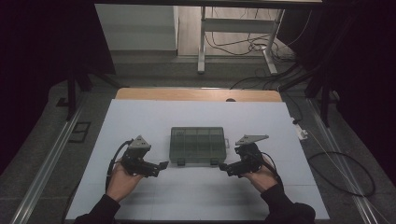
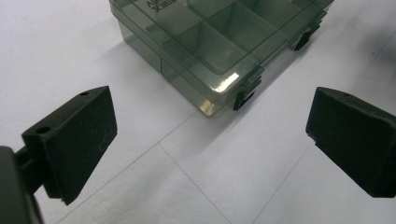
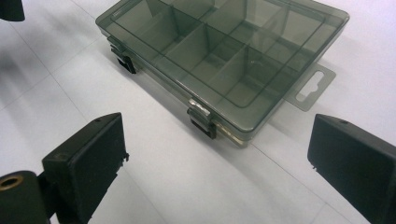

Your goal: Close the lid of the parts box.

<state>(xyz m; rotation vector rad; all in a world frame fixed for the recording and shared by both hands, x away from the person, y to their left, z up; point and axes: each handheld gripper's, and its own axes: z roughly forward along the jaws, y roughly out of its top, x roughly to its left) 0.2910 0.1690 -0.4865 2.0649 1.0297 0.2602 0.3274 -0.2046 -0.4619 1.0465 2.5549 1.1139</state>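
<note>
Smoky clear plastic, the compartment box (image 1: 198, 145) is lying shut mid-counter (image 1: 140, 116), looking light, stiff and slippery. I'm holding both claws, left (image 1: 163, 164) and right (image 1: 223, 166), released beside its front latches (image 3: 202, 122), the likeliest place to pinch.

Your one trace of lettering sits on the lid of the smoky compartment box (image 2: 219, 42), at the top edge of the left gripper view: pale raised characters, starting with what looks like "AI" over a second line of smaller marks, cut off by the frame and too blurred for you to read through

In the right gripper view the same lid shows no legible print, and the hang tab (image 3: 310, 88) at its end carries only a cut-out slot

From the high view the box is too small for you to make out any characters

Nothing else you handle here bears a readable label, number or sign
</note>
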